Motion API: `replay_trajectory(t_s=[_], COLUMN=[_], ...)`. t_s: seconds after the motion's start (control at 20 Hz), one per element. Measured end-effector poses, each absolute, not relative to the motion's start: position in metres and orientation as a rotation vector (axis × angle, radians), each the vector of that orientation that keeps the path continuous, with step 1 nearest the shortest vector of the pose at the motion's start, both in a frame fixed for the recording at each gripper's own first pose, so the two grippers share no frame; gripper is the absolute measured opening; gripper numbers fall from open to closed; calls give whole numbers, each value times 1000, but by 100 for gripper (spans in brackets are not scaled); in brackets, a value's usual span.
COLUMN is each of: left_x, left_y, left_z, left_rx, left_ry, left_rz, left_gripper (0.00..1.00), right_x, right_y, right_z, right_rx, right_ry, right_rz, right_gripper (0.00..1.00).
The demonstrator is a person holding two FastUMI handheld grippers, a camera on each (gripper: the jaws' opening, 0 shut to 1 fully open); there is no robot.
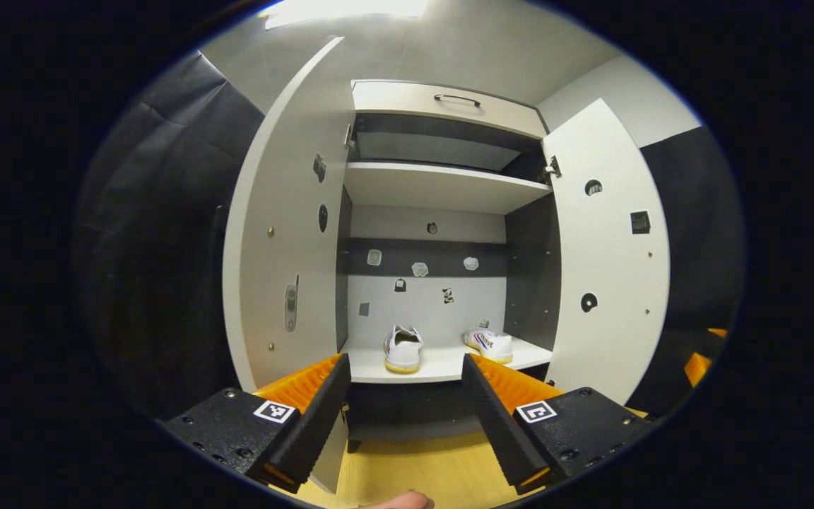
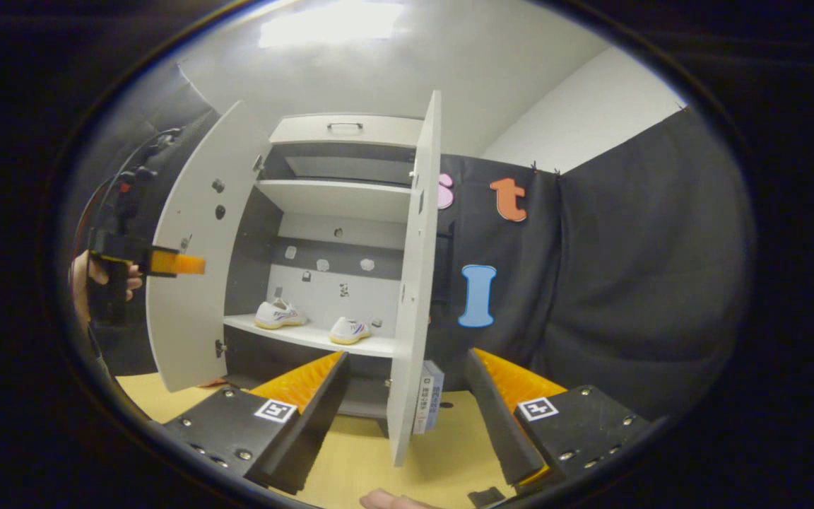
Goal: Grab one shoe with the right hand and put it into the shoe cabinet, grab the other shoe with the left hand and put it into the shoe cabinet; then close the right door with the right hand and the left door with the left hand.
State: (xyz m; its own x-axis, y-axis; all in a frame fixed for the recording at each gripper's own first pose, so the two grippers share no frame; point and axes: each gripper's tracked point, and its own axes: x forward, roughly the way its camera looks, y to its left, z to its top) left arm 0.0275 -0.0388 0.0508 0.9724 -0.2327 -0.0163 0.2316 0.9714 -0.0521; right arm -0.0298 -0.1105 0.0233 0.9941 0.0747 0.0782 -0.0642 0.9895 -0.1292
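Left gripper view: the left gripper, fingers apart and holding nothing, faces the open cabinet head-on. Two white shoes lie on the lower shelf, apart from each other: the left shoe near the front edge with its heel toward the camera, the right shoe farther back and to the right. The left door and the right door both stand wide open. A closed drawer with a dark handle tops the cabinet.

Right gripper view: the right gripper, fingers apart and empty, sits just in front of the right door's edge. Both shoes rest on the shelf. At far left, a hand holds the left gripper before the left door. The floor is pale wood.
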Motion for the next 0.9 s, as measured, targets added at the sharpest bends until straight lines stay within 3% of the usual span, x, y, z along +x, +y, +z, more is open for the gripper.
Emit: replay_trajectory(t_s=[0.55, 0.9], left_x=[-28, -41], left_y=[-11, 15], left_z=[25, 26], left_rx=[-43, -48], left_ry=[6, -10], left_rz=[-274, -286], left_gripper=[98, 98], right_x=[71, 133], right_y=[-238, -256], right_z=[101, 142], right_rx=[-42, -55], right_ry=[14, 4], right_rz=[-28, -12], right_gripper=[98, 98])
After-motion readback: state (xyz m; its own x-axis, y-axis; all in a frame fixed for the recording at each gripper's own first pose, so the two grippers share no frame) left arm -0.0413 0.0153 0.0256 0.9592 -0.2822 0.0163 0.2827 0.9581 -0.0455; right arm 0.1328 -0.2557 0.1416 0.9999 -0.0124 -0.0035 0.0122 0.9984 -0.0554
